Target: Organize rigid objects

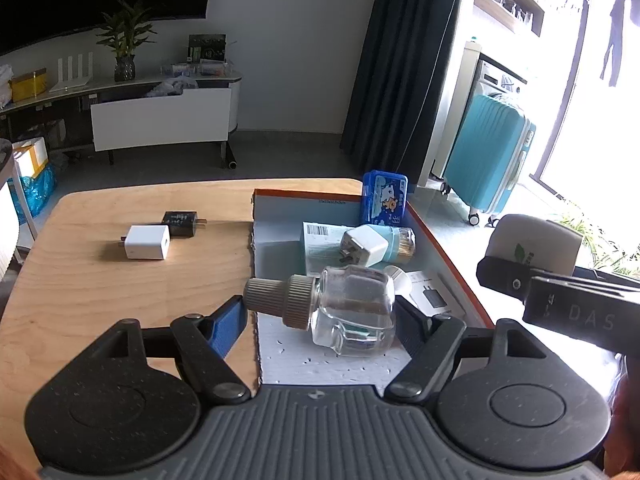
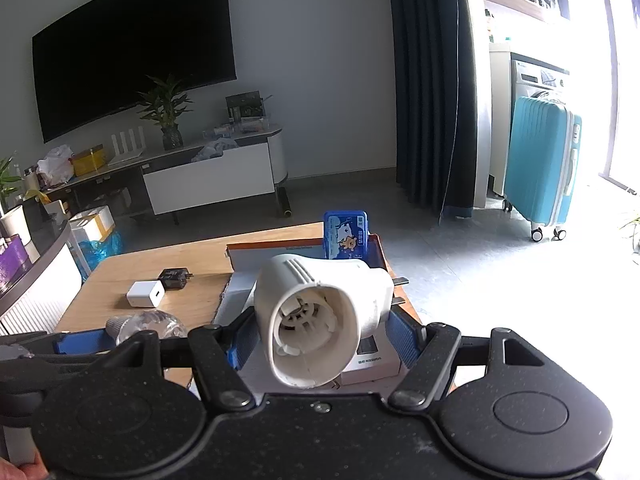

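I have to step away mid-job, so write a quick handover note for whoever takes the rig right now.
Left claw: shut on the clear bottle, held over the open box.
Right claw: shut on the white plug-in heater, also above the box.
Already in the box: blue tin standing at the far wall, white adapter, toothpick jar, a paper carton and a leaflet.
Still out on the wooden table: white charger and black charger, side by side.
Left to do: set down both held items, then collect the two chargers.
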The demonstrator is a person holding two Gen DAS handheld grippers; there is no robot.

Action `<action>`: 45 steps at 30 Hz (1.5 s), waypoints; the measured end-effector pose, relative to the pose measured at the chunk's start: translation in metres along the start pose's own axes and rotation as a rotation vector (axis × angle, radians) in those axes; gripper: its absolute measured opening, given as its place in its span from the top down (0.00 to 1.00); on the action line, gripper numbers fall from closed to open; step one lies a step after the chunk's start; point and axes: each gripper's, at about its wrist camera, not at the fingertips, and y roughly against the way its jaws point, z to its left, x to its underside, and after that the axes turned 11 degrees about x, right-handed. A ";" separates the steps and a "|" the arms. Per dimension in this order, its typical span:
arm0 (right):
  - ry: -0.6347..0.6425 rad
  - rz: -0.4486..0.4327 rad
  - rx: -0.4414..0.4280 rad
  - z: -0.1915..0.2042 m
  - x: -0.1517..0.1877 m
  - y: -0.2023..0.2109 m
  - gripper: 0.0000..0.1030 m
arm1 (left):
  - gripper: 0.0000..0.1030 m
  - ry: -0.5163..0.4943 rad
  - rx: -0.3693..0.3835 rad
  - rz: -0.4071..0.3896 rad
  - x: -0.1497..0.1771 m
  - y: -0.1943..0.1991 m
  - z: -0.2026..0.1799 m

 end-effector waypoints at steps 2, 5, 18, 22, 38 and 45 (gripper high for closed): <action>0.001 0.003 0.001 0.000 -0.001 -0.003 0.20 | 0.24 -0.002 0.003 0.007 0.000 -0.003 -0.001; -0.001 0.007 0.005 0.000 -0.002 -0.007 0.20 | 0.24 0.000 0.007 0.017 -0.001 -0.008 -0.002; -0.010 0.030 0.021 -0.003 -0.005 -0.022 0.20 | 0.24 -0.003 0.031 0.075 0.000 -0.028 -0.007; -0.010 0.040 0.028 -0.003 -0.005 -0.026 0.20 | 0.24 -0.004 0.036 0.090 0.003 -0.034 -0.008; 0.008 0.103 0.024 0.000 0.008 -0.041 0.20 | 0.24 0.008 0.025 0.127 0.006 -0.048 -0.007; 0.009 0.111 0.024 0.001 0.008 -0.045 0.17 | 0.24 0.009 0.028 0.144 0.004 -0.056 -0.005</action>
